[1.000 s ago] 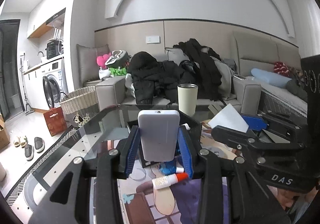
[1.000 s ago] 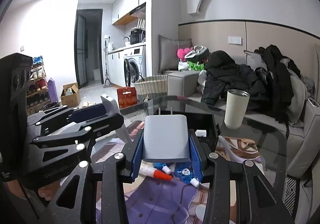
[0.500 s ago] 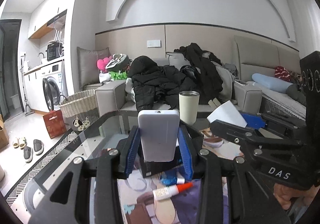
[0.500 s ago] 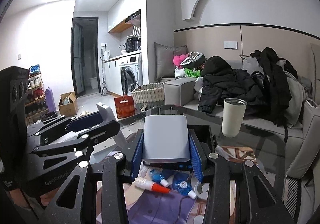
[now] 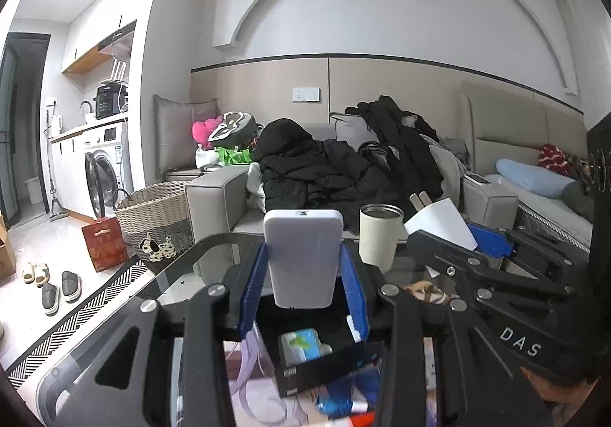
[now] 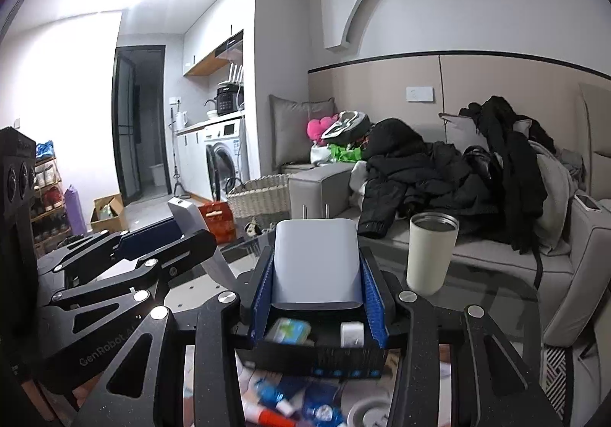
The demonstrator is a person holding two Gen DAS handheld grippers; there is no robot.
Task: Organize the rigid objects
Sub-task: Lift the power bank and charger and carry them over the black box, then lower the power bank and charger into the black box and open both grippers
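Left jaws: left gripper (image 5: 304,287) clamped on a white power bank (image 5: 303,255), upright between the blue pads.
Right jaws: right gripper (image 6: 317,291) clamped on a white charger (image 6: 317,261), prongs pointing away.
Held items: both above the black box (image 6: 324,350) on the glass table (image 5: 183,266).
Box contents: small packet, white cube.
Far right: cream tumbler (image 6: 431,253), beside the box.

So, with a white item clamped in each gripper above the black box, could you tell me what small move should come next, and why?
Probably lower the right gripper a little: its charger hangs right over the open black box, which has bare floor between the green packet and the small white cube.
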